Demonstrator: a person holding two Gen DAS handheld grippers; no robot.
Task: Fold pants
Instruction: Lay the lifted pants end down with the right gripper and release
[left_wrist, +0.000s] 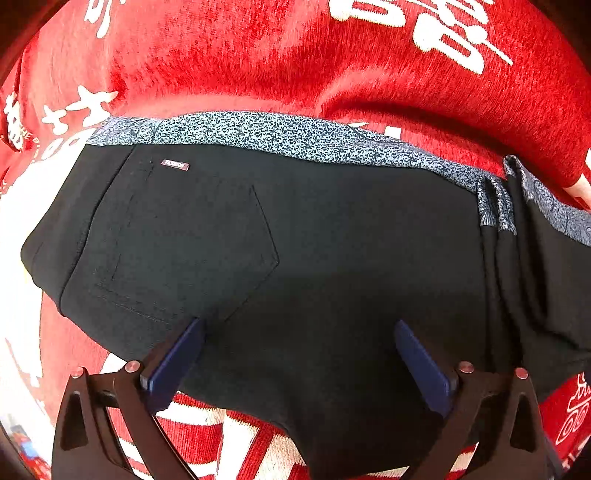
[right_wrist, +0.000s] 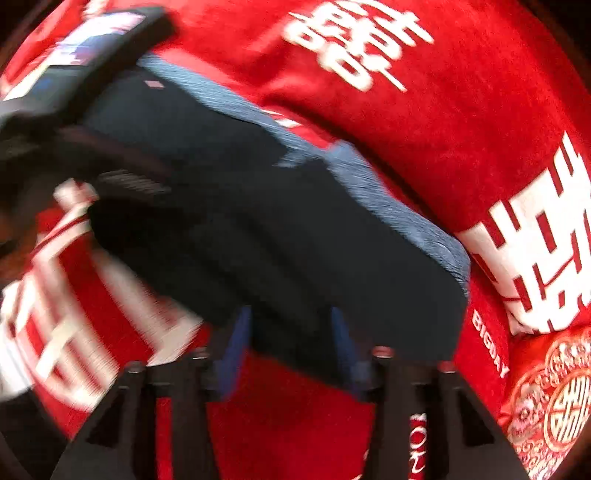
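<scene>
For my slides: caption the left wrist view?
Open left gripper above folded black pants on a red blanket.

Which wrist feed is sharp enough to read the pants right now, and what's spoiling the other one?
Left wrist view: sharp; the black pants, their patterned blue lining and small label read clearly, with fisheye bending at the edges and a washed-out white patch at far left. Right wrist view: heavy motion blur smears the pants and the red cloth, so seams are lost.
</scene>
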